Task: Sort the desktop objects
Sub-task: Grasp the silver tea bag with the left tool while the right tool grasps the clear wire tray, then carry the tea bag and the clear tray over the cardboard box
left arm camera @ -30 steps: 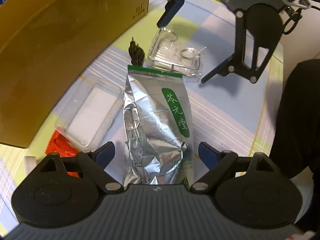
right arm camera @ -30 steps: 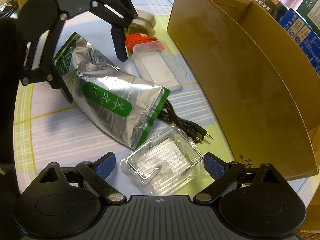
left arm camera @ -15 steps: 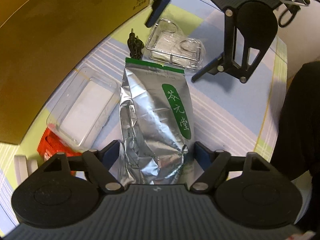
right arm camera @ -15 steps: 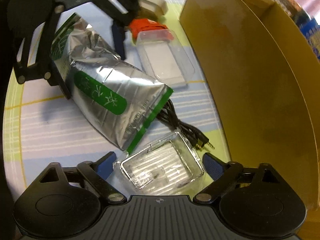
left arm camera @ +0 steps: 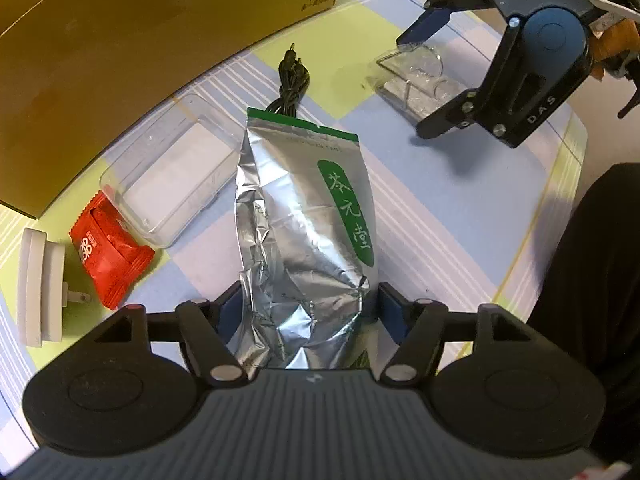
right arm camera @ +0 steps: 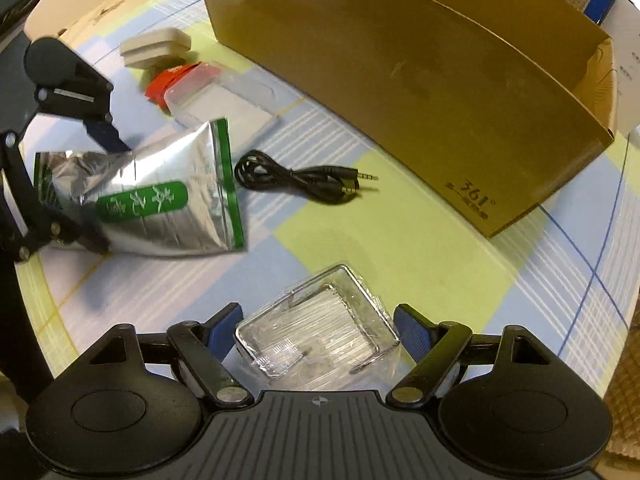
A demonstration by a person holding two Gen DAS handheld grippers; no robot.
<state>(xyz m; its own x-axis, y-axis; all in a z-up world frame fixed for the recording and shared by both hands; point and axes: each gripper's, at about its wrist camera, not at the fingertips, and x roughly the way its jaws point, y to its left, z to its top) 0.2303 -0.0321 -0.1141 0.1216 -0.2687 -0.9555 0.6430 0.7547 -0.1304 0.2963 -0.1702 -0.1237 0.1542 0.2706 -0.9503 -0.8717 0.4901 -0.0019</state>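
Left wrist view: the left gripper point(left arm camera: 310, 304) has its jaws closed in on the bottom end of the foil pouch point(left arm camera: 308, 216), blue pads pressing both crumpled sides, so it holds the pouch. The pouch's long axis runs straight ahead from the gripper, green seal farthest away, pointing toward the black cable point(left arm camera: 294, 80) and the cardboard box point(left arm camera: 140, 40) beyond to the left. Left of the pouch lie a clear case point(left arm camera: 172, 172), a red packet point(left arm camera: 106, 248) and a white plug point(left arm camera: 40, 280). Across the table the right gripper point(left arm camera: 416, 84) straddles a small clear box point(left arm camera: 416, 76).

Right wrist view: the right gripper point(right arm camera: 318, 328) stands moderately wide with the clear box point(right arm camera: 320, 328) between its pads. The left pad looks to touch the box, but I cannot tell for the right one, so I judge this a closing grasp rather than a firm one. The pouch point(right arm camera: 160, 196) appears raised at its held end, blurred. The cardboard box point(right arm camera: 400, 80) lies ahead and to the right, nearer this gripper. Its open top is the likely drop place, so each load must rise above the wall first.
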